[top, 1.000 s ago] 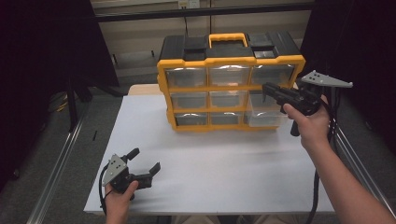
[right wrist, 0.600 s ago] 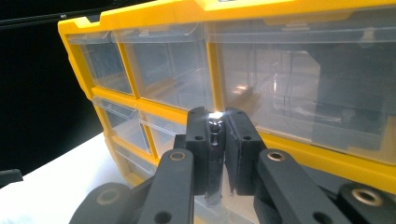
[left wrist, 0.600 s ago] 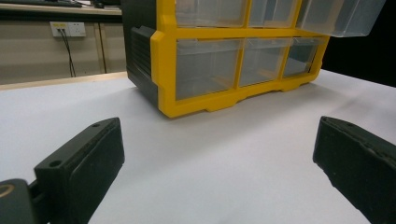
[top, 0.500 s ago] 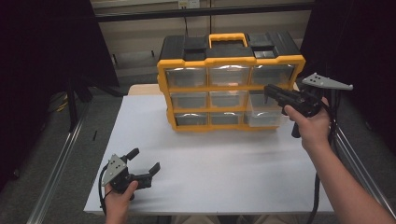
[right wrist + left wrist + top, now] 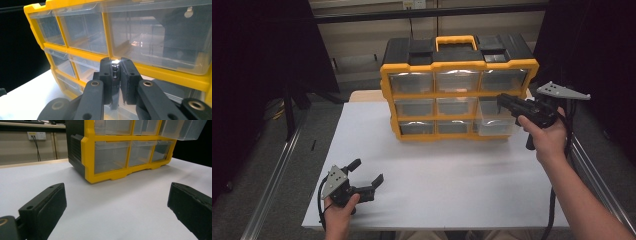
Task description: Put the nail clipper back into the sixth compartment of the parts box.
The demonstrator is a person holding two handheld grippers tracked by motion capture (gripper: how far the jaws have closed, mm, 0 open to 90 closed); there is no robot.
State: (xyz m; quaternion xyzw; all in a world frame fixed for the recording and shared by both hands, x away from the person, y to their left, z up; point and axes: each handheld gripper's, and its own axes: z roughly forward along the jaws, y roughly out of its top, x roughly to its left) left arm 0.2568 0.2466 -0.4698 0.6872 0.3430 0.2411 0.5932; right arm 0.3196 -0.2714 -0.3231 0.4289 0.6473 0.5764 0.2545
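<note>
A yellow and black drawer cabinet (image 5: 412,85) with several clear drawers stands at the back of the white table (image 5: 452,190). Its middle right drawer (image 5: 492,122) sticks out of the front. My right gripper (image 5: 503,101) is shut on that drawer's front lip, and in the right gripper view the jaws (image 5: 115,75) pinch the clear tab (image 5: 115,68). My left gripper (image 5: 367,171) rests open near the table's front left, holding nothing. In the left gripper view its jaws (image 5: 117,202) stand wide apart, facing the cabinet (image 5: 87,157) and the pulled-out drawer (image 5: 185,130).
Metal rails (image 5: 272,190) run along both sides of the table. A wall with a power socket (image 5: 36,135) lies behind the cabinet. Bare white table spreads between the cabinet and the front edge.
The right gripper has drawn back slightly toward the person, and the middle right drawer has slid out with it. The left gripper has not moved.
</note>
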